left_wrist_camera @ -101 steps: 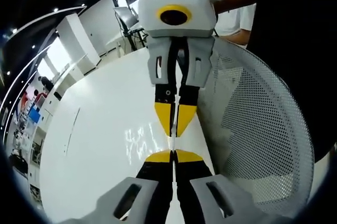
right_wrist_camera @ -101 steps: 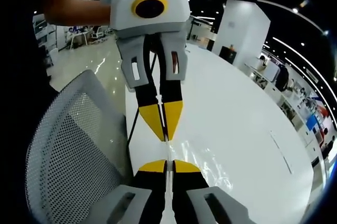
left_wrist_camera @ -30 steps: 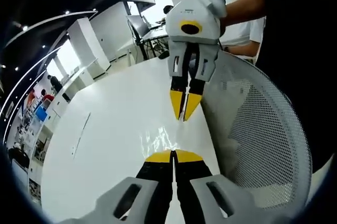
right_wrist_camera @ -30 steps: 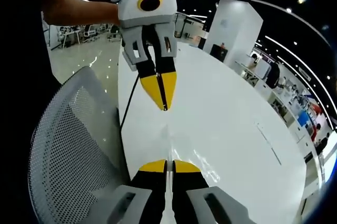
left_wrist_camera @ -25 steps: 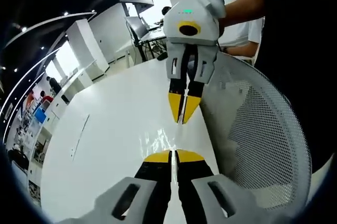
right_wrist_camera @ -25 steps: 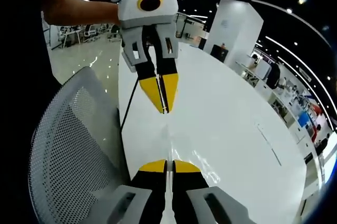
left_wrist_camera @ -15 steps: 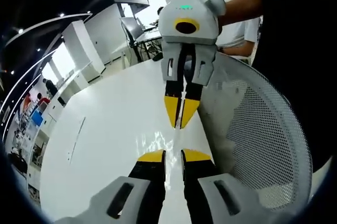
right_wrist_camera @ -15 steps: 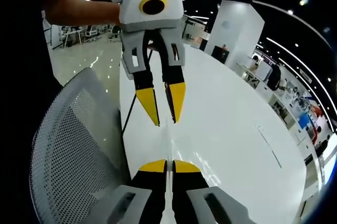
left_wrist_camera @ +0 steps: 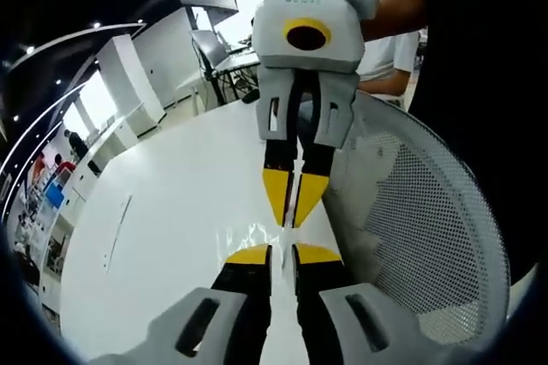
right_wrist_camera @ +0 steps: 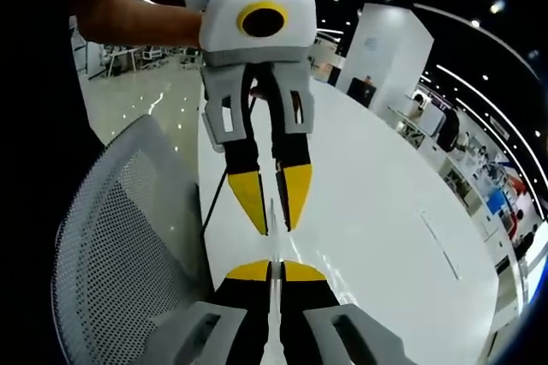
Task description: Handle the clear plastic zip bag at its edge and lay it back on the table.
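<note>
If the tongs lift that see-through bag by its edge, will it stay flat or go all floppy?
Probably floppy: the clear plastic zip bag lies thin and crinkled on the white table, so it would likely droop. It looks empty, so probably very light. Its shiny surface may be slippery; the right tongs are pinched on an edge, while the left tongs are open.
</note>
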The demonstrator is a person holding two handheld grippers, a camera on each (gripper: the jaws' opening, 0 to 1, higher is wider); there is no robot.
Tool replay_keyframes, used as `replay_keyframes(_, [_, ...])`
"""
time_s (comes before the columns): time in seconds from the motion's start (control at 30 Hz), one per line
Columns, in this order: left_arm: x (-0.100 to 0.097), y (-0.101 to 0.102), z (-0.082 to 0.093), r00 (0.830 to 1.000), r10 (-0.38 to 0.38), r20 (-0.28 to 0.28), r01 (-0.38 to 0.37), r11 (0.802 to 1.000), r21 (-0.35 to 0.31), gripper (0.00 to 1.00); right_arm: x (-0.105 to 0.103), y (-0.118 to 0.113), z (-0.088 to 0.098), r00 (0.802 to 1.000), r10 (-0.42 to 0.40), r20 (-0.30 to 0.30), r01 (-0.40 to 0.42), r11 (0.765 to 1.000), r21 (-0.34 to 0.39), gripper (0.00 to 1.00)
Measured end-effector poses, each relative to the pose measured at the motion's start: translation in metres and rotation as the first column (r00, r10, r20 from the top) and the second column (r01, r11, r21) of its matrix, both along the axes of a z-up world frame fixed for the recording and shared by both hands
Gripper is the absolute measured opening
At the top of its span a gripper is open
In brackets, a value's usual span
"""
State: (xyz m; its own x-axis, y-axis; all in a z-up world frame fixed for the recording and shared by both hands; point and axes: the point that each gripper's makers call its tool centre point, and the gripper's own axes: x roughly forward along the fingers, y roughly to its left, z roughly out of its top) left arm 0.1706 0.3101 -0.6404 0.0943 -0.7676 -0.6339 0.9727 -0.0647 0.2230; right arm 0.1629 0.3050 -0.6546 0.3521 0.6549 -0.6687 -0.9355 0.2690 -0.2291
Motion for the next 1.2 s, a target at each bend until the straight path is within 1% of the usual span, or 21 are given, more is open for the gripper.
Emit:
replay_keyframes(0.1, [-0.001,-0.0011,-0.002,1.0,-0.003,-0.002,0.003,1.0,0.004,0.05,-0.0002,0.0017,0.0009,1.0,0.003,0.0,-0.003,1.0,0.002,0.0])
replay_keyframes(0.2, [-0.0022,-0.0026,-0.0023,1.0,-0.009,-0.003,0.009,1.0,0.002,0.0,-0.0005,0.0034,0.0014,1.0,0.006,-0.001,-0.006,1.0,0.004,0.0])
replay_keyframes(0.37, [-0.0024,-0.0025,-0.0065,1.0,-0.021,0.008,0.021,1.0,0.02,0.0,-0.0008,0.0038,0.001,1.0,0.006,-0.001,-0.006,1.0,0.003,0.0])
replay_keyframes(0.73, [-0.0018,-0.0011,-0.0044,1.0,0.009,-0.021,-0.008,1.0,0.014,0.0,0.0001,0.0042,0.0032,1.0,0.004,0.004,-0.005,1.0,0.011,0.0])
replay_keyframes(1.2, [-0.0048,0.0022,-0.0043,1.0,0.003,-0.025,-0.003,1.0,0.012,0.0,-0.002,0.0075,0.0029,1.0,0.022,0.005,-0.022,1.0,0.016,0.0])
